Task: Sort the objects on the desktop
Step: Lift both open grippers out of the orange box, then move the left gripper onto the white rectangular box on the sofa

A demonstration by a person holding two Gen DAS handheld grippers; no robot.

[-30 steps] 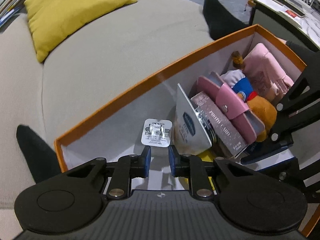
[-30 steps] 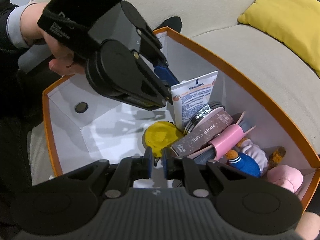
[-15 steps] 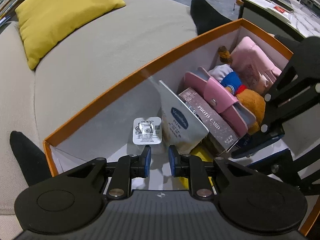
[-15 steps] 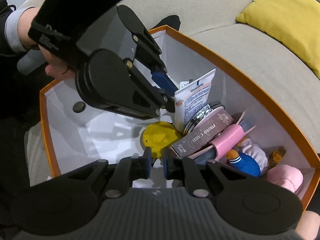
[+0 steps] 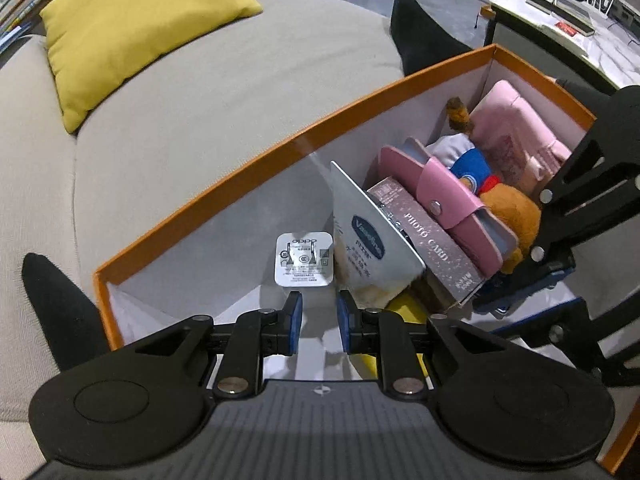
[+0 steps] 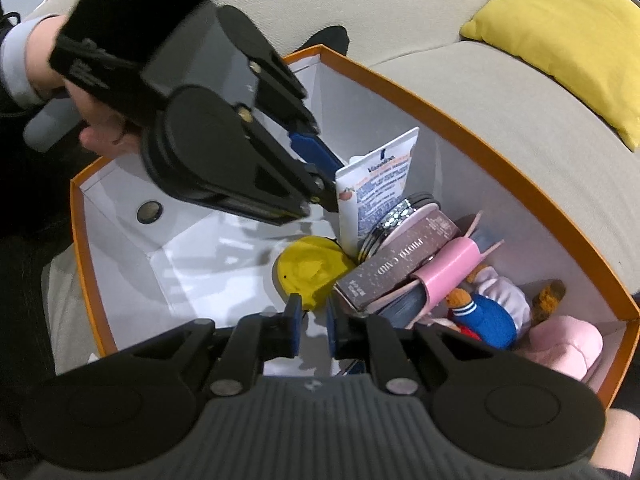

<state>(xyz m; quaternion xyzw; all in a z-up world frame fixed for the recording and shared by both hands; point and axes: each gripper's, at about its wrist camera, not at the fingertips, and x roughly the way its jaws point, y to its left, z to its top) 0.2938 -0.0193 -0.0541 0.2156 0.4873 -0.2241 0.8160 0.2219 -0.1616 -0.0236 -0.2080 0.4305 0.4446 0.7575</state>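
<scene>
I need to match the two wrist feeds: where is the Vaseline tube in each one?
Left wrist: Vaseline tube stands just right of centre, beside the white charger.
Right wrist: the tube is above centre, at the tip of the left tool.
Shared landmark: the glittery photo card box, leaning next to the tube.

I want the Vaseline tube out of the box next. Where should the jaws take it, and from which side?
Grip the Vaseline tube at its flat crimped top edge, coming down from above. It stands upright against the box wall, its lower end wedged beside the jar and photo card box, so only the top is free.
</scene>
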